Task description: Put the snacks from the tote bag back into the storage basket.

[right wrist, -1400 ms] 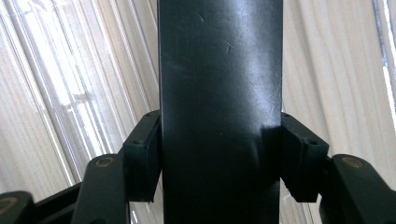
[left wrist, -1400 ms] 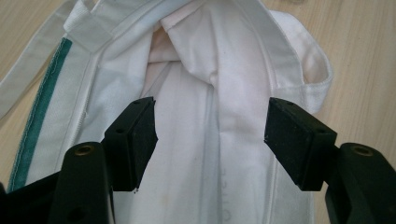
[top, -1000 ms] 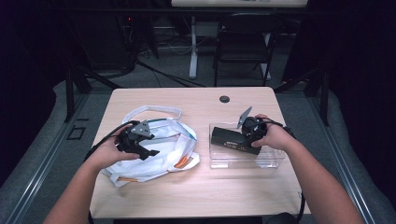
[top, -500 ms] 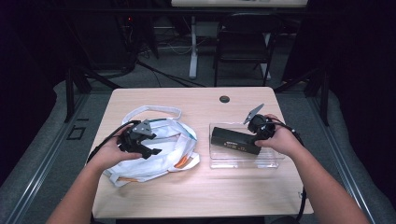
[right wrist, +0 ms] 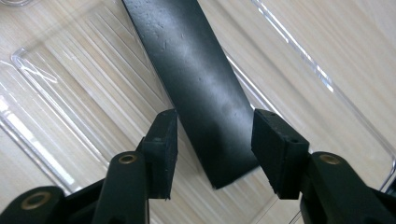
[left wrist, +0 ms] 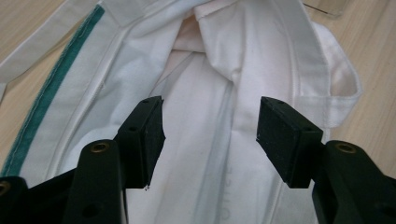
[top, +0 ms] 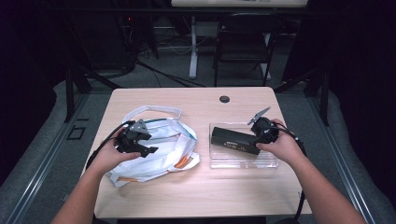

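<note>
Both pairs of jaws have just been closing yet stand apart, pads pressing on nothing: the right gripper straddles the near end of a long black box lying in a clear plastic tray, with a sliver of gap on either side, while the left gripper hovers over the white cloth bag, fabric between and below its pads. This looks like the grasping step, likely to move the box into the bag. Next, the right pads should close squarely on the box's sides, and the left should pinch the bag's edge to hold its mouth open.
</note>
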Demonstrator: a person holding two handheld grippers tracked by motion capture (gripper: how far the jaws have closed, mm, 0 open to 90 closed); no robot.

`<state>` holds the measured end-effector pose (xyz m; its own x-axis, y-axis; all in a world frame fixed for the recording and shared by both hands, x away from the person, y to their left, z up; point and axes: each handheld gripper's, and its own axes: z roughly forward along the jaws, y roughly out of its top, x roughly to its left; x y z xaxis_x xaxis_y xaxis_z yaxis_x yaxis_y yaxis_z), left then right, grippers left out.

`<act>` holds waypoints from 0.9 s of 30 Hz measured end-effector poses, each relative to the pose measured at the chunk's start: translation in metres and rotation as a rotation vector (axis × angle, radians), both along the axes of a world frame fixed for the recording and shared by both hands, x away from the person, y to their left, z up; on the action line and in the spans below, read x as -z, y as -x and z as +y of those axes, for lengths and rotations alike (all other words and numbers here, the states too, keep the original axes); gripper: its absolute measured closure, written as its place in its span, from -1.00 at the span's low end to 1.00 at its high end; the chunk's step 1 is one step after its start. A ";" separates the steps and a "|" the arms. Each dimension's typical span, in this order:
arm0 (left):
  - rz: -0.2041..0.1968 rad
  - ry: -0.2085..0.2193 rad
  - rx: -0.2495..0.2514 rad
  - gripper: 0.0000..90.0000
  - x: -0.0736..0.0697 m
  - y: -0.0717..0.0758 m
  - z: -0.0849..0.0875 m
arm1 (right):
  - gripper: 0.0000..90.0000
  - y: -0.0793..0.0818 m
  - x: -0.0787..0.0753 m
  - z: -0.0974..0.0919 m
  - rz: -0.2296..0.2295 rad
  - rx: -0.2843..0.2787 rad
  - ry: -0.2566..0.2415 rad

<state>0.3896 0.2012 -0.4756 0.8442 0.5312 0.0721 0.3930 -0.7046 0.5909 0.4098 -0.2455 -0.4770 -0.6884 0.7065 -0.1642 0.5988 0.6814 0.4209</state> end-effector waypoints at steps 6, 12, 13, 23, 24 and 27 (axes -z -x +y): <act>0.008 0.009 -0.045 -0.02 -0.004 0.000 0.004 | 0.26 0.008 0.000 -0.005 -0.007 0.097 -0.005; 0.012 0.018 -0.054 0.03 -0.006 0.002 0.006 | 0.38 0.013 0.003 -0.010 0.014 0.181 -0.029; 0.016 0.017 -0.056 0.04 -0.006 0.001 0.006 | 0.40 0.014 0.003 -0.010 0.023 0.189 -0.030; 0.021 0.029 -0.060 0.07 -0.005 -0.002 0.006 | 0.43 0.018 0.010 -0.017 0.056 0.260 -0.069; 0.021 0.030 -0.060 0.07 -0.005 -0.002 0.005 | 0.40 0.017 0.011 -0.018 0.066 0.254 -0.062; 0.020 0.029 -0.060 0.07 -0.005 -0.002 0.005 | 0.33 0.017 0.016 -0.020 0.072 0.264 -0.057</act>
